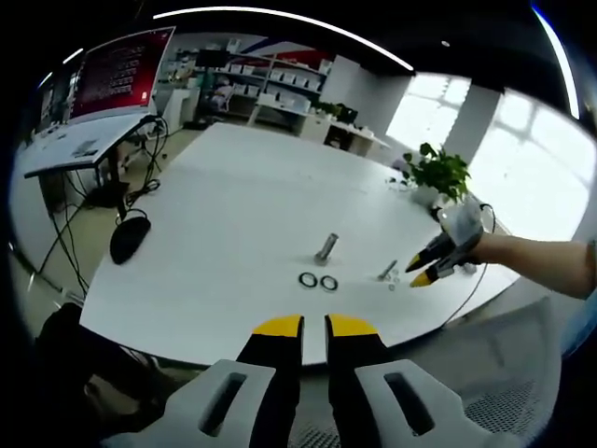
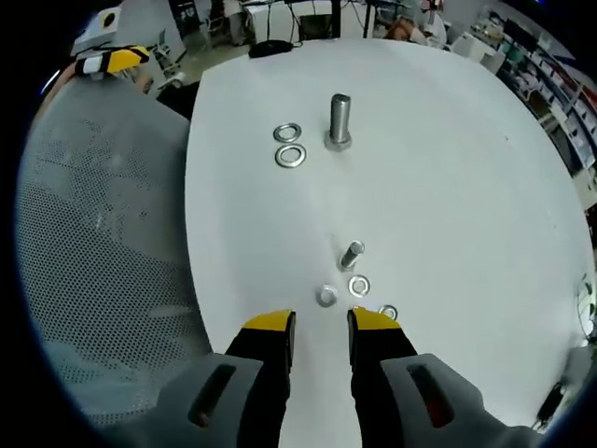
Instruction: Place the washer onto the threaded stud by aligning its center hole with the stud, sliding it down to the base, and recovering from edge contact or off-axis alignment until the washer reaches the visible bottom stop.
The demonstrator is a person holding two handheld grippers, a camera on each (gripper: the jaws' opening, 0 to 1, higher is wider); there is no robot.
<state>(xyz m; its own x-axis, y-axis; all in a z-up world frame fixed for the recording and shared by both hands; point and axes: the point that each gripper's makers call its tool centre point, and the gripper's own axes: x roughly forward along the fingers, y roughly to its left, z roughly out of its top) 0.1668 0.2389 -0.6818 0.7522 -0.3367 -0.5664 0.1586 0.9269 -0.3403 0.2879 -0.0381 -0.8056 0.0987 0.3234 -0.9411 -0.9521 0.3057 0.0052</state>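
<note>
A broad white bench (image 1: 242,215) runs ahead of both grippers. Well beyond the left gripper (image 1: 314,327), at the far end of the room, a red screen (image 1: 121,70) carries rows of writing too small to read, and shelving (image 1: 270,84) behind it holds boxes whose labels are equally unreadable. A potted plant (image 1: 438,173) stands at the bench's far edge, ahead and to the right of that gripper, and a dark mouse-like object (image 1: 129,238) lies to its left near the bench edge.

In the right gripper view, a grey mesh chair back (image 2: 103,252) lies to the left of the right gripper (image 2: 322,322), cut off by the view's edge.

The large threaded stud (image 2: 340,121) stands upright well ahead of the right gripper, with two large washers (image 2: 289,145) lying flat just beside it to its left, touching or nearly touching each other. A small bolt (image 2: 353,254) stands much nearer, just ahead of the yellow tips; three small washers or nuts (image 2: 358,286) lie around it, one partly hidden by the right tip, so which they are is hard to tell.

The left gripper hangs short of the bench edge, jaws narrow and empty. The right gripper, held by a gloved hand (image 1: 464,227), has its jaws slightly parted, gripping nothing.
</note>
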